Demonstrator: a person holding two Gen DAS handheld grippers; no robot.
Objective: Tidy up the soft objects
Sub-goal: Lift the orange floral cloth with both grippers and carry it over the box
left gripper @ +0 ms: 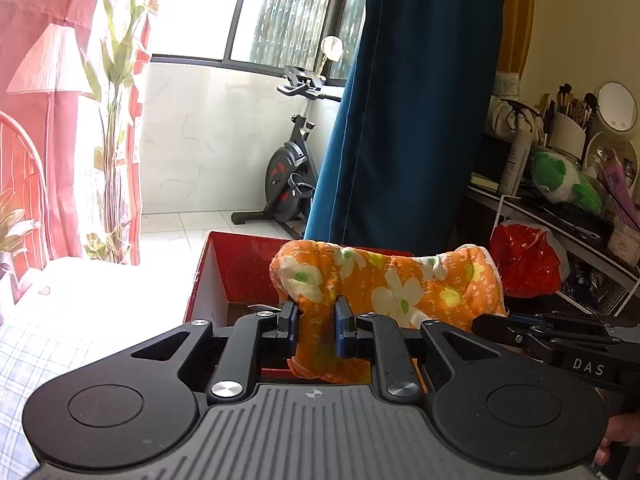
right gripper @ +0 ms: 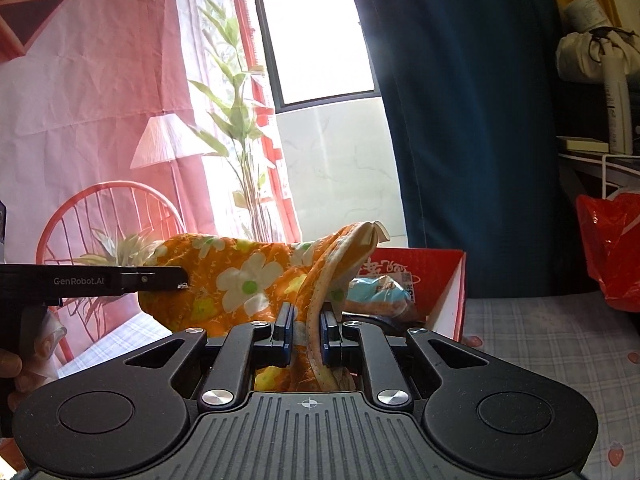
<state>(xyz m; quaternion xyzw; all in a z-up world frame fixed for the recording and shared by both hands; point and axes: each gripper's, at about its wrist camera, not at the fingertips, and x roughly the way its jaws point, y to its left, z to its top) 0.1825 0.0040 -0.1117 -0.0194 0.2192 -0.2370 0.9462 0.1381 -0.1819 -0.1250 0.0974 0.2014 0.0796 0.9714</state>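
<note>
Orange cotton with white and yellow flowers makes up the one soft thing in play: a single quilted floral cloth [left gripper: 384,280], stretched between two grippers above an open red cardboard box [left gripper: 240,264]. The left gripper [left gripper: 316,320] has its blue-padded jaws drawn narrow on a bunched fold at one end of the cloth; the right gripper [right gripper: 307,328] is closed the same way on the piped hem at the other end. Each claw also shows from the side in the other's camera.

Counted: one cloth, one box, two grippers, one light-blue plastic packet [right gripper: 380,288] lying inside the box, one red plastic bag [left gripper: 524,260] beside the shelf, one green and white plush toy [left gripper: 568,184] on the cluttered shelf, one black exercise bike [left gripper: 292,168] by the window.

The cloth hides most of the box's inside and its far wall; the packet's print is too blurred to read. Each gripper's body cuts off the lower part of the cloth and the near box rim. A hand [right gripper: 12,368] shows only at the picture edge.

The box stands on a checked bedsheet [right gripper: 560,352]. A dark blue curtain [left gripper: 412,100] hangs just behind the box, and the shelf crowds its right side; bright tiled floor lies open to the left.
</note>
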